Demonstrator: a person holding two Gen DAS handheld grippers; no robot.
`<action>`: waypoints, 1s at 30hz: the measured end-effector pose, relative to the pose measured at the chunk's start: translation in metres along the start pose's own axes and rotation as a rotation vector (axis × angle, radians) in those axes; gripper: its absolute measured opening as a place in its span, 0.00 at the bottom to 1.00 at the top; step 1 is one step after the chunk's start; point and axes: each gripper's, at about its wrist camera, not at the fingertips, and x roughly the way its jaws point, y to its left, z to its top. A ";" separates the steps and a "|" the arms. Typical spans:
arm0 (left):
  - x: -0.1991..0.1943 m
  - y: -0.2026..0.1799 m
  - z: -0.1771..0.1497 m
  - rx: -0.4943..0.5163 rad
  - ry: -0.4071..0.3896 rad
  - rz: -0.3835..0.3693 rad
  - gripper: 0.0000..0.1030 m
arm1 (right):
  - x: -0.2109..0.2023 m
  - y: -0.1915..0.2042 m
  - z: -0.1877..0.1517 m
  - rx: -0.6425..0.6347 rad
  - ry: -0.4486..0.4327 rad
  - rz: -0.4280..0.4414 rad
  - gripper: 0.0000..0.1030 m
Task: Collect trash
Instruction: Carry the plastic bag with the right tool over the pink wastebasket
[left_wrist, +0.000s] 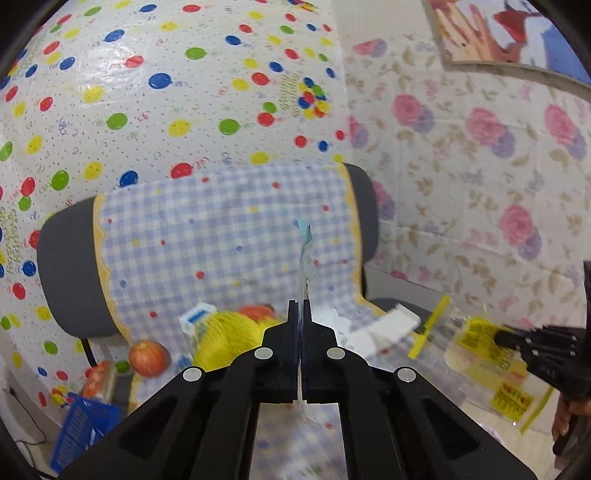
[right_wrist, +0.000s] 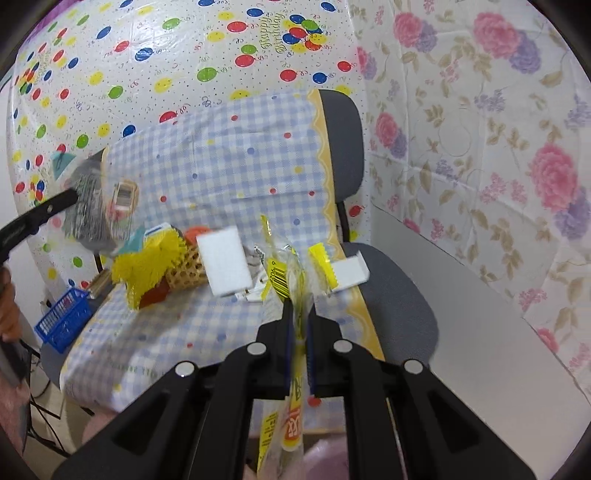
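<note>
My left gripper (left_wrist: 300, 304) is shut on a thin clear wrapper (left_wrist: 305, 254) with a blue tip, seen edge-on and standing up from the jaws. In the right wrist view the same left gripper (right_wrist: 74, 195) comes in from the left, holding that crinkled grey-clear wrapper (right_wrist: 86, 214) in the air above the chair. My right gripper (right_wrist: 300, 304) is shut on a clear wrapper with yellow print (right_wrist: 280, 275), which hangs through the jaws and down below them. The left wrist view shows the right gripper (left_wrist: 496, 336) at the right edge, gripping the yellow wrapper (left_wrist: 476, 338).
A grey office chair (right_wrist: 391, 295) draped in a blue checked cloth (right_wrist: 221, 158) carries a white foam block (right_wrist: 225, 258), a yellow pom (right_wrist: 147, 258), a woven basket (right_wrist: 186, 269), a white card piece (right_wrist: 349, 271) and an apple (left_wrist: 147, 358). A blue basket (right_wrist: 62, 321) sits left.
</note>
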 end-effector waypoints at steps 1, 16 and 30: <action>-0.004 -0.009 -0.009 0.003 0.006 -0.008 0.01 | -0.007 0.000 -0.004 -0.008 0.001 -0.021 0.06; -0.026 -0.110 -0.087 -0.022 0.084 -0.270 0.01 | -0.091 -0.034 -0.069 0.009 0.036 -0.226 0.06; -0.004 -0.184 -0.162 0.023 0.288 -0.395 0.01 | -0.092 -0.070 -0.158 0.105 0.211 -0.267 0.06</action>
